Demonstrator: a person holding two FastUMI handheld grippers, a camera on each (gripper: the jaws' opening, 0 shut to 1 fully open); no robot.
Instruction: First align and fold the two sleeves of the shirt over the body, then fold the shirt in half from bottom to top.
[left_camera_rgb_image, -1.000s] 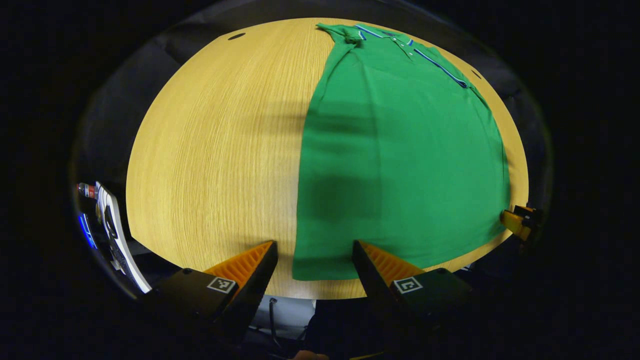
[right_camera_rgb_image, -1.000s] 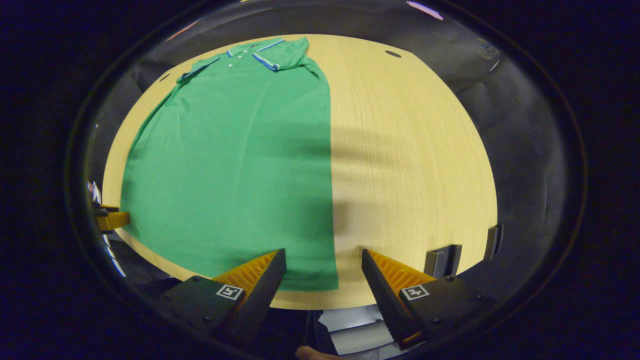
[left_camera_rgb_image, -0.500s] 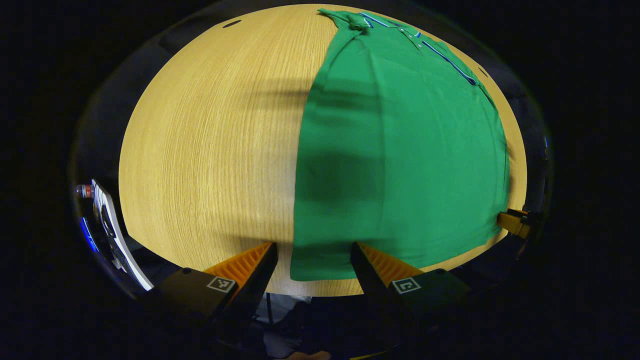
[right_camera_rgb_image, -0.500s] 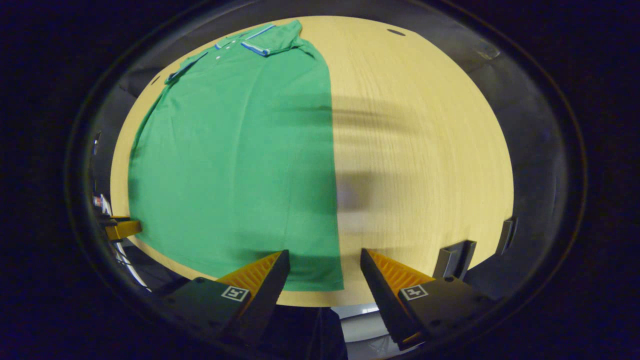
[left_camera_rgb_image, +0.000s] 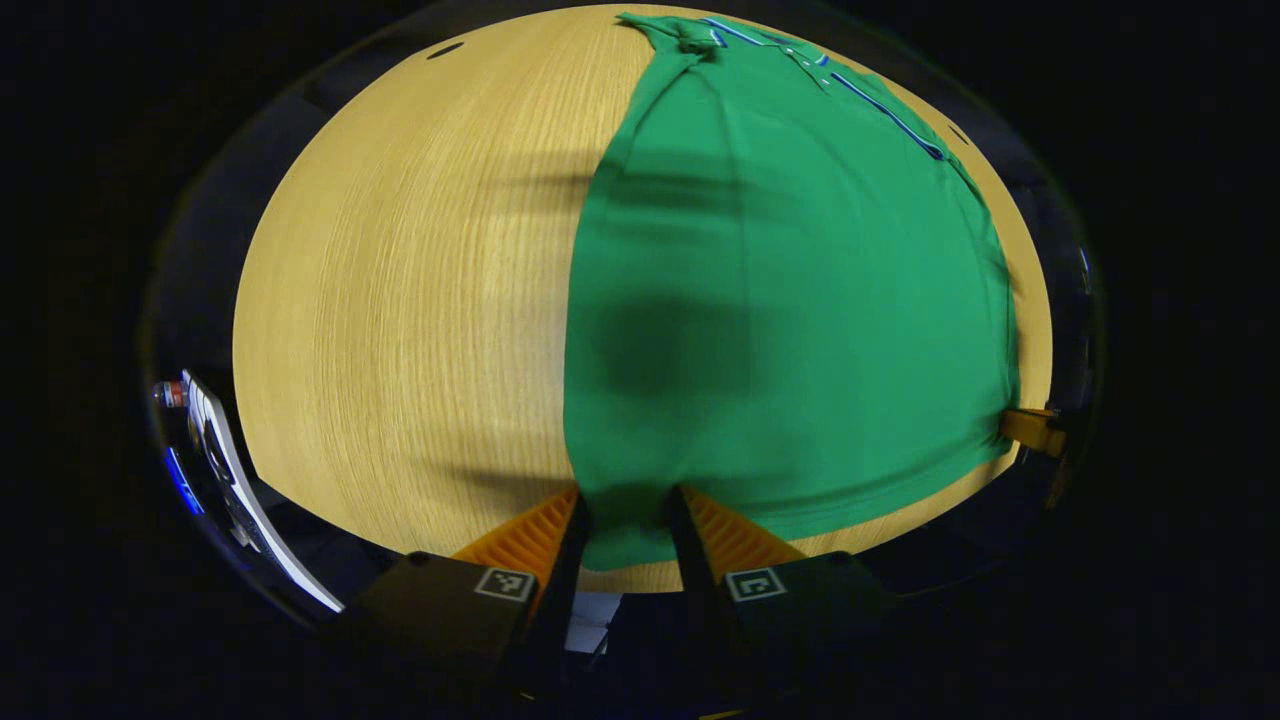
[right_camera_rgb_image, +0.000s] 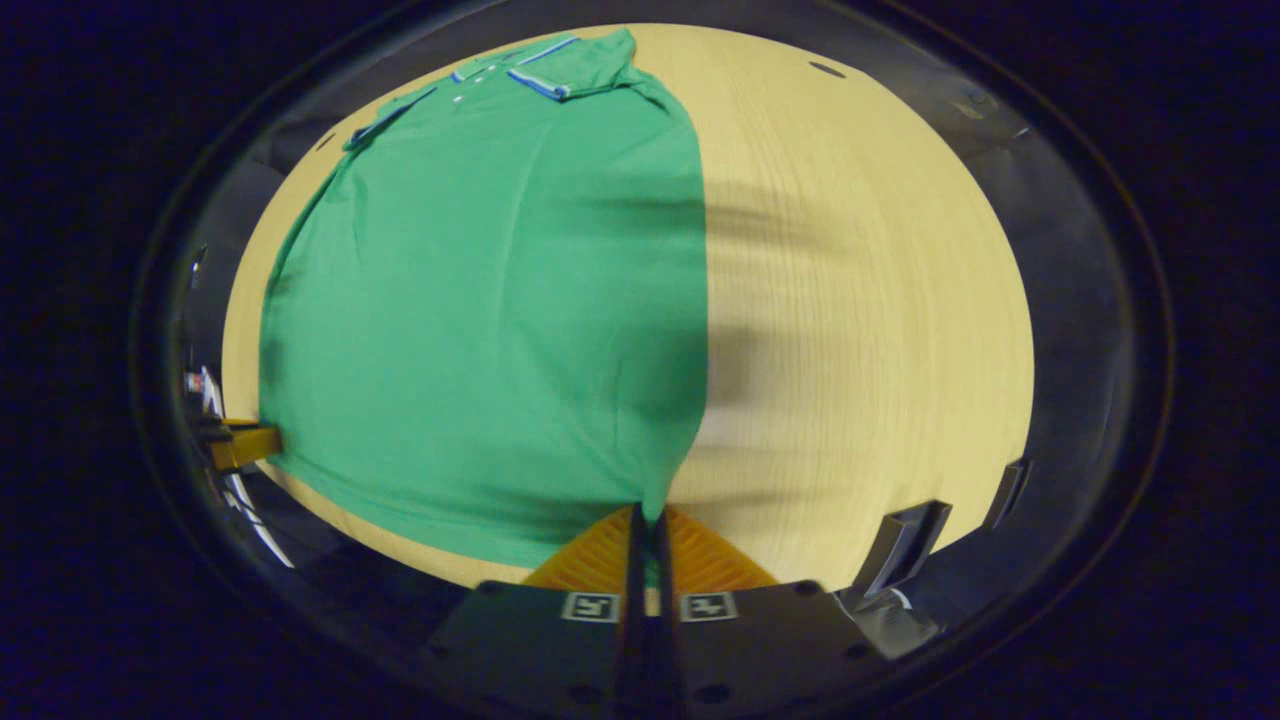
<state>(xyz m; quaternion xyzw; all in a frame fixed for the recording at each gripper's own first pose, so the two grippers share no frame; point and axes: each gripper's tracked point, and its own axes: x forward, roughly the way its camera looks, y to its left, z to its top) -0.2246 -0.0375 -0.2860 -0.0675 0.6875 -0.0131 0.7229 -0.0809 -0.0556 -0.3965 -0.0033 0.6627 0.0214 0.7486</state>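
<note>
1. Jaws of both grippers, spread wide half a second ago, have now come together on the hem corners of the green polo shirt (left_camera_rgb_image: 780, 300). In the right gripper view the right gripper (right_camera_rgb_image: 648, 530) is pinched tight on its corner at bottom centre. In the left gripper view the left gripper (left_camera_rgb_image: 625, 520) has narrowed onto a bunched corner, cloth filling the gap.
2. Sleeves look already folded in, since the shirt lies as a plain long rectangle. Judging by that, this is the grasp for the bottom-to-top fold.
3. Shirt fills the centre and right of the left gripper view, its collar (left_camera_rgb_image: 800, 65) at the upper edge. Its hem sits along the near edge of the counter (left_camera_rgb_image: 400, 300).
4. Bare wood runs beside the shirt's long edge. The collar lies close to the far edge, so there is little spare room beyond it.
</note>
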